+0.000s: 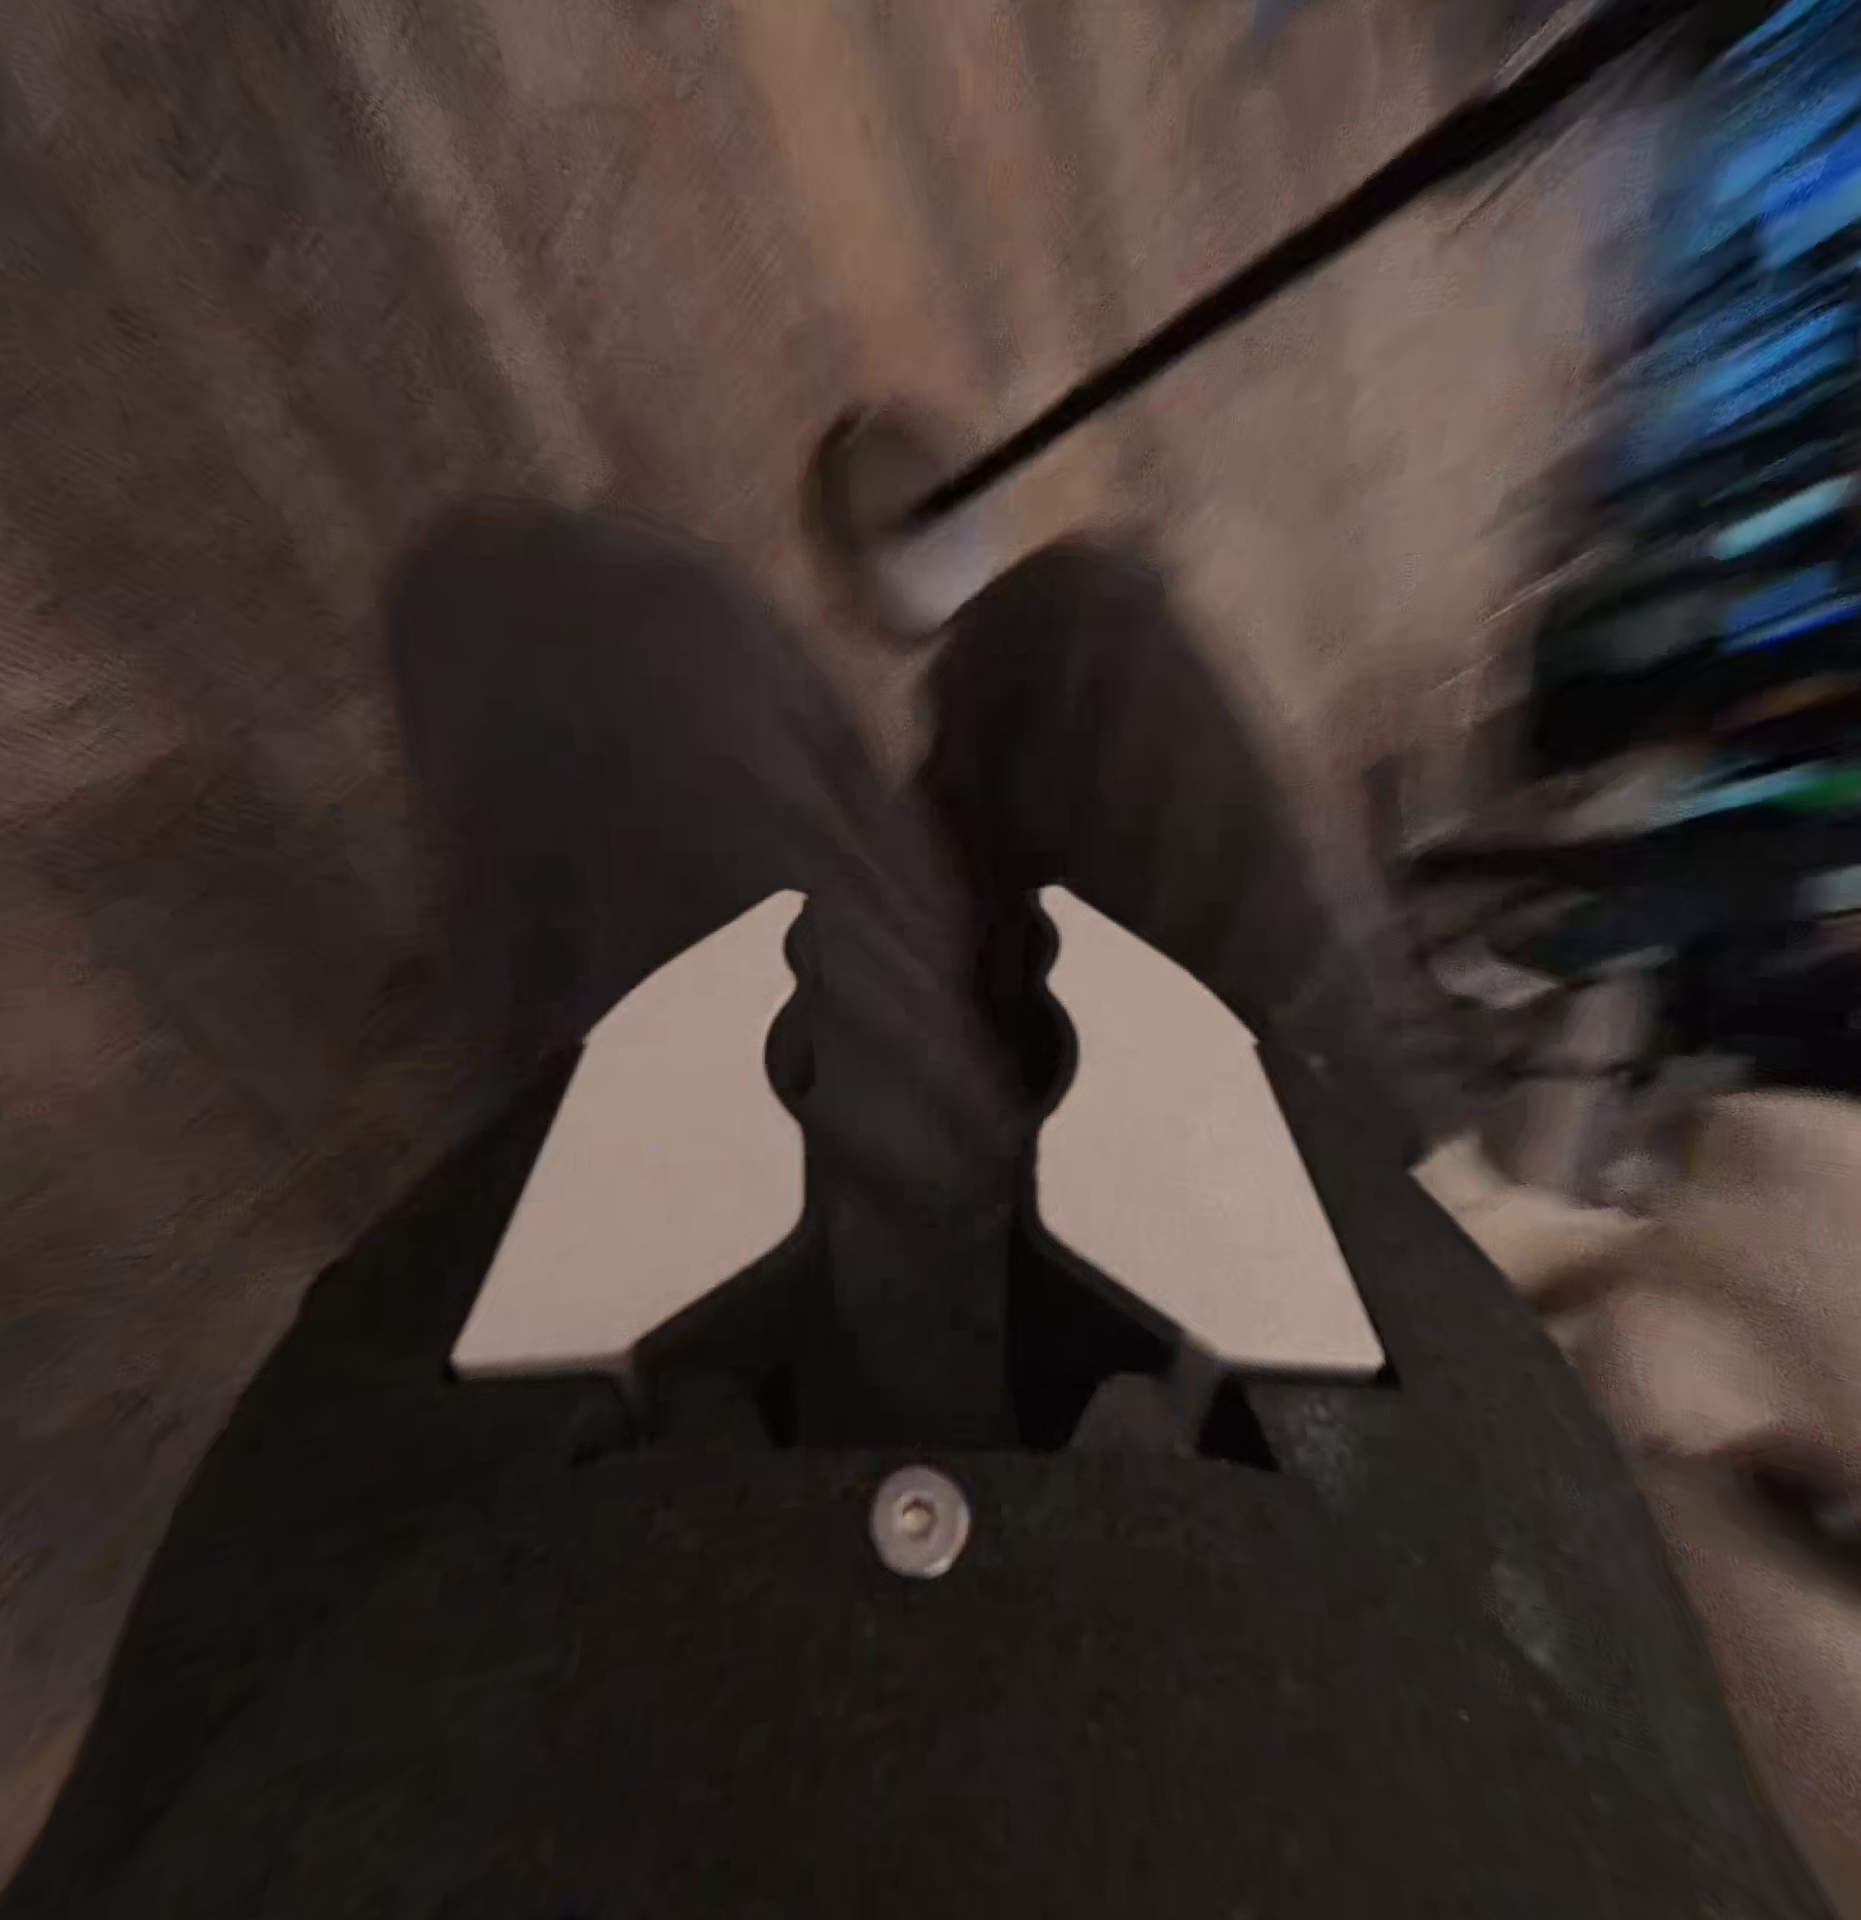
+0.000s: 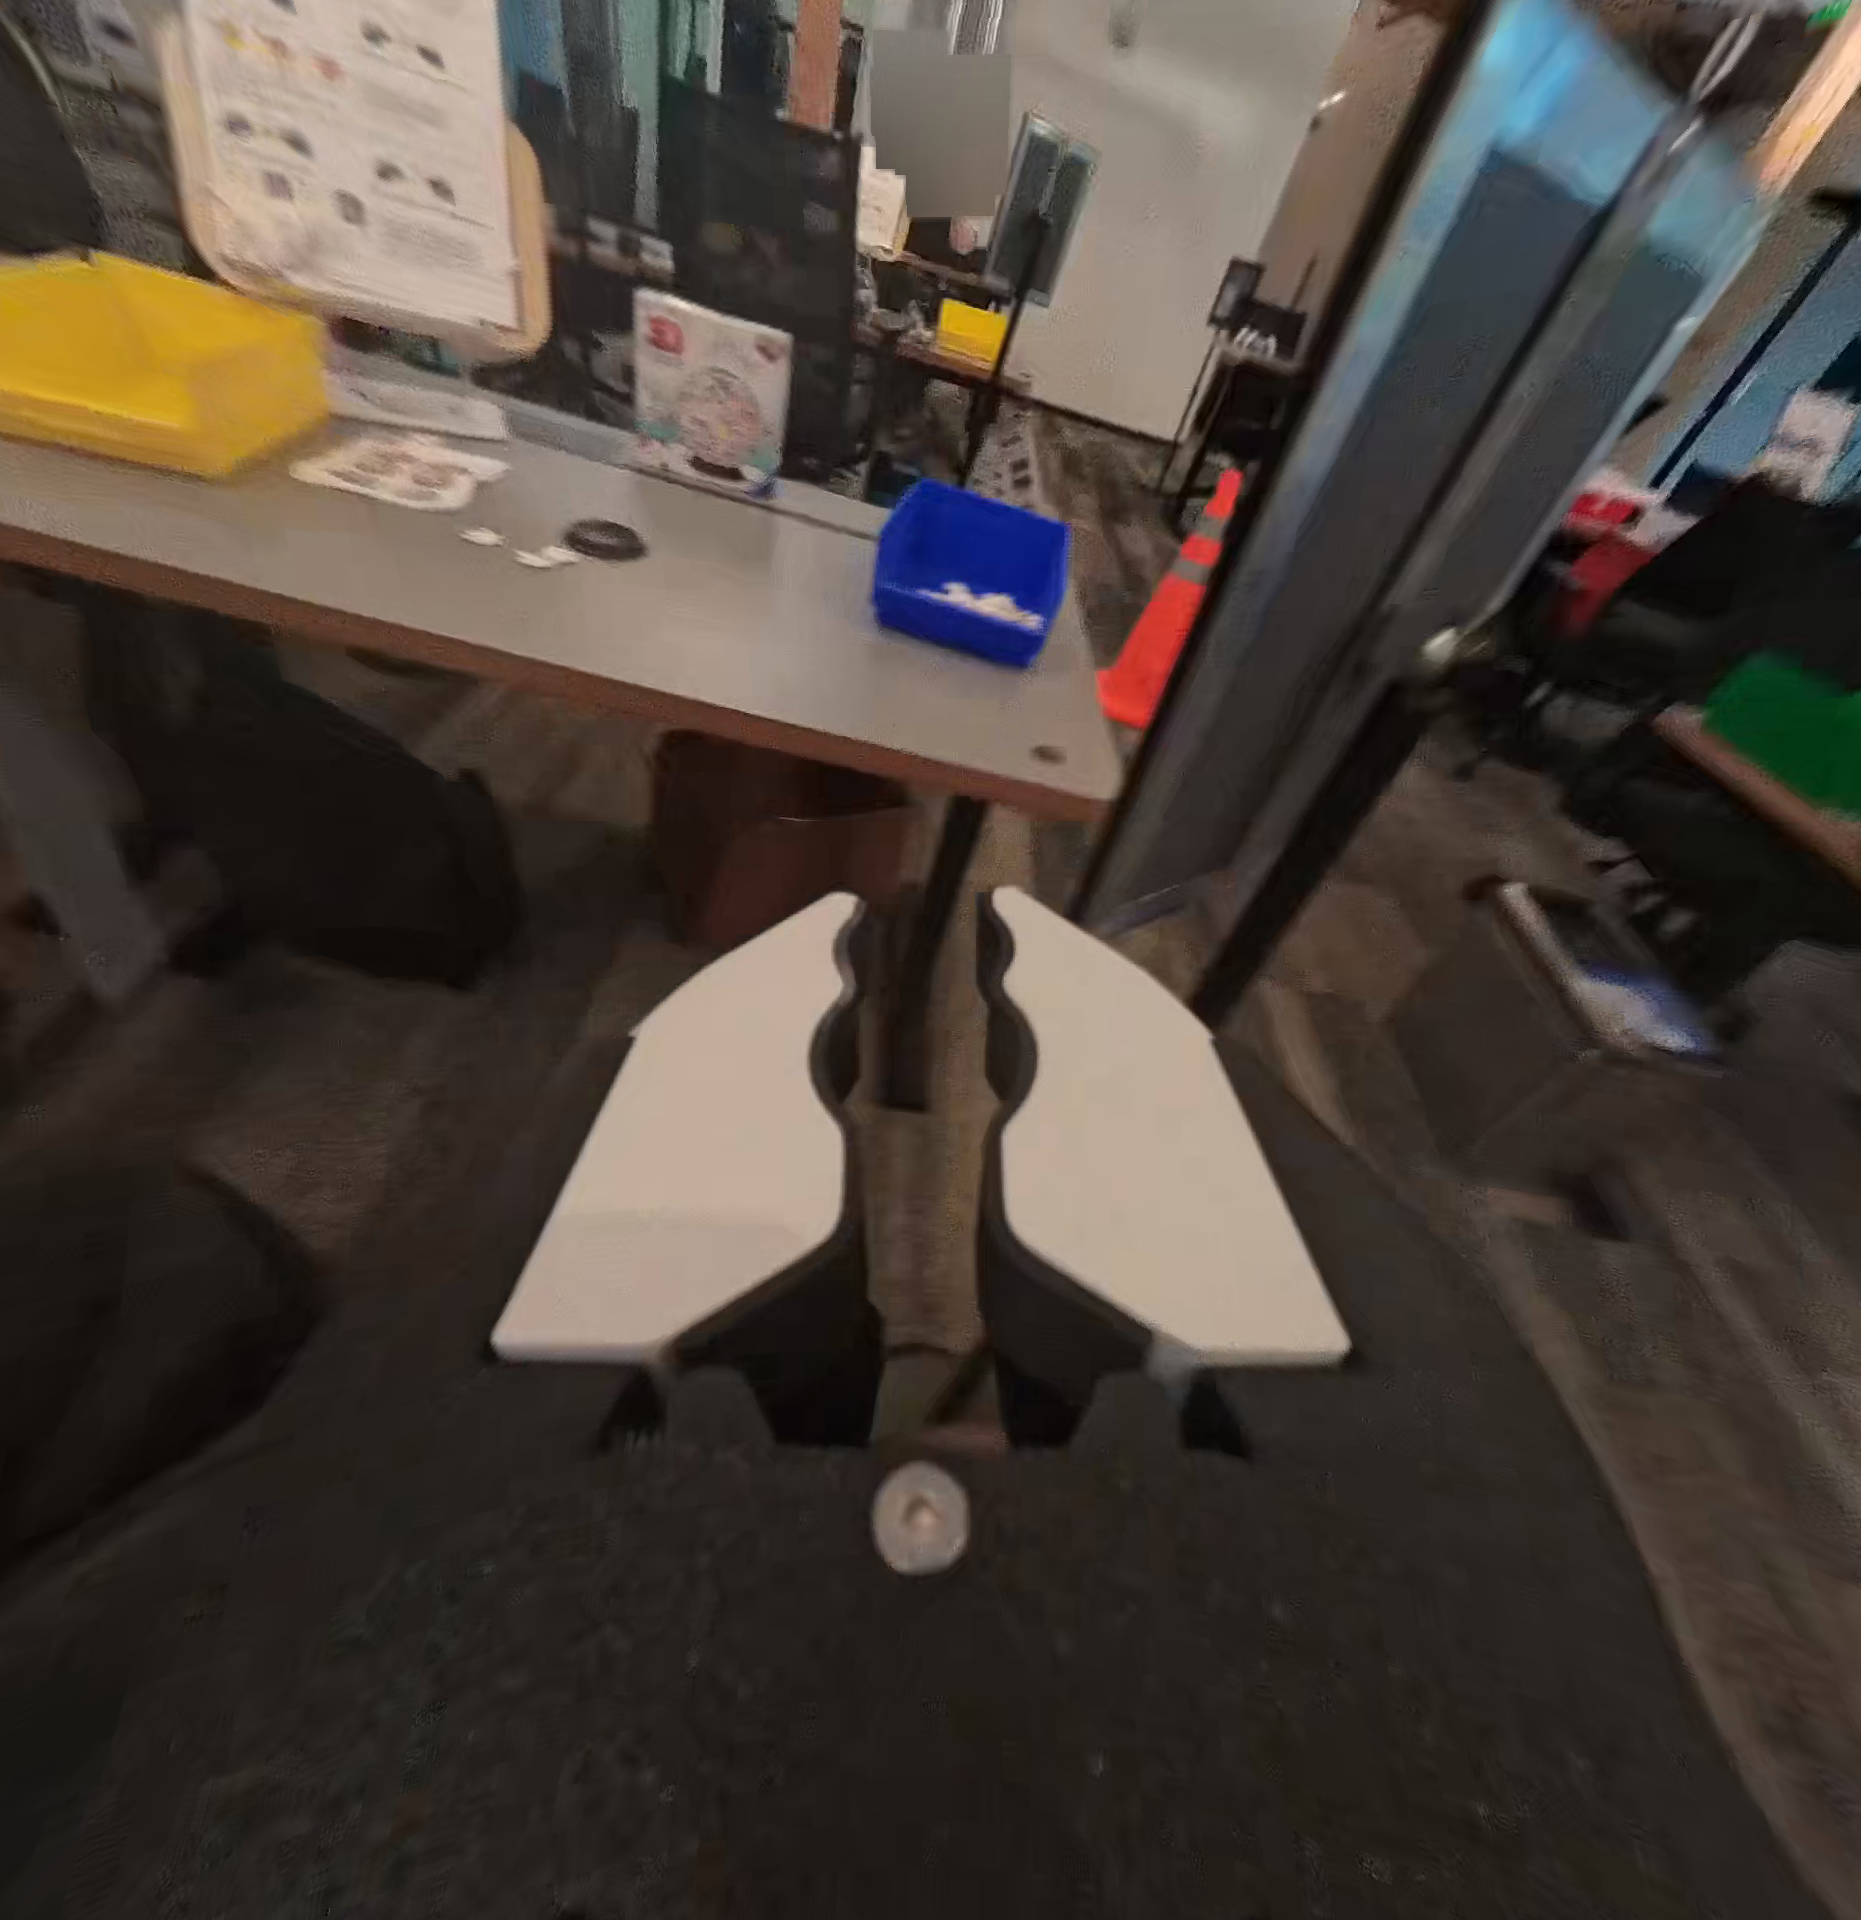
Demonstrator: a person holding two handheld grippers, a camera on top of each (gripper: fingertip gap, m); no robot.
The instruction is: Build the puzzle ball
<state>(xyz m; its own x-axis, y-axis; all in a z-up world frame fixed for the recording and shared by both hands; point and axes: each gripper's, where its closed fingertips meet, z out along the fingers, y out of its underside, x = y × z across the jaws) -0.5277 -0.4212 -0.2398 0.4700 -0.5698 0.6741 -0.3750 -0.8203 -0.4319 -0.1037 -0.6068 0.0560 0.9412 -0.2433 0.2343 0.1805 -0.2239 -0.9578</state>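
Observation:
In the right wrist view a grey table (image 2: 697, 644) stands ahead, well beyond my right gripper (image 2: 926, 904). On it a blue bin (image 2: 967, 587) holds white puzzle pieces (image 2: 983, 608). A few loose white pieces (image 2: 536, 549) and a black ring (image 2: 604, 540) lie mid-table. A puzzle box (image 2: 710, 390) stands at the back. My right gripper is empty, below table height, with a narrow gap between its jaws. The left wrist view is motion-blurred: my left gripper (image 1: 921, 904) is empty and slightly open, pointing down at the floor.
A yellow bin (image 2: 147, 358), a flat printed sheet (image 2: 401, 468) and an instruction board (image 2: 360, 156) are at the table's left. An orange cone (image 2: 1175, 613) and a glass door frame (image 2: 1425, 468) stand to the right. Two dark shoes (image 1: 593, 727) and a black cable (image 1: 1269, 270) show below the left gripper.

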